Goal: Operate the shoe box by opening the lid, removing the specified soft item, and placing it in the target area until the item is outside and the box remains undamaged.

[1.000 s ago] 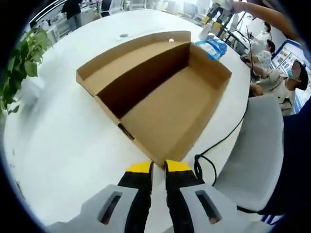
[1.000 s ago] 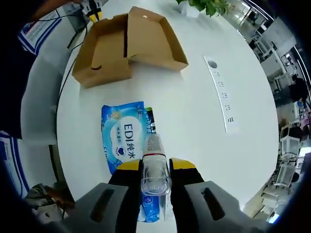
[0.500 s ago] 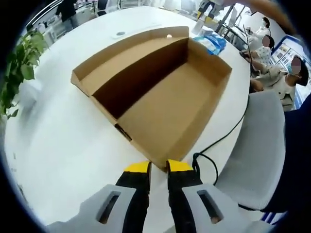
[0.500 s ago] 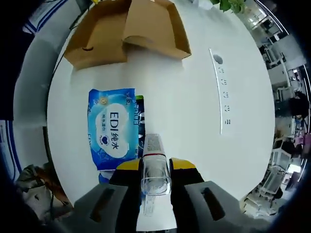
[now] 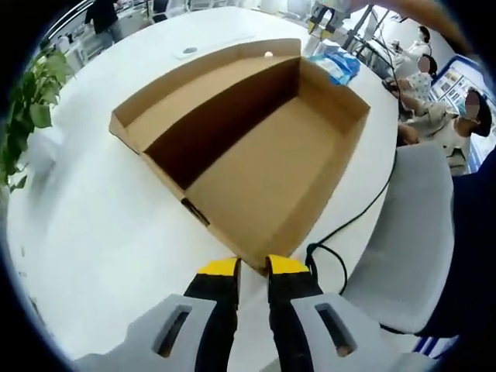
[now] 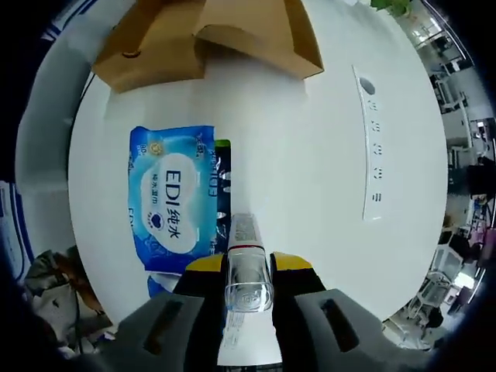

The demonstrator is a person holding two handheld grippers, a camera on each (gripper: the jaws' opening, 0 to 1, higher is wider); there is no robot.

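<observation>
The brown cardboard shoe box (image 5: 271,167) stands open and empty on the white table, its lid (image 5: 182,97) folded back on the left side. My left gripper (image 5: 253,267) is shut on the box's near corner. Beyond the box lies the soft item, a blue wet-wipe pack (image 5: 337,66). In the right gripper view the pack (image 6: 170,198) lies flat on the table, left of my jaws, with a dark packet (image 6: 222,167) along its edge. My right gripper (image 6: 248,267) is shut on a clear plastic bottle (image 6: 246,256). The box (image 6: 201,35) sits at the top.
A socket strip (image 6: 372,155) is set into the white table (image 6: 310,178). A potted plant (image 5: 27,116) stands at the left. A black cable (image 5: 349,225) hangs off the table edge by a grey chair (image 5: 403,232). People sit at the far right.
The right gripper view has shifted, so the wipe pack now lies further left and the box nearer the top edge. The left gripper stays on the box corner.
</observation>
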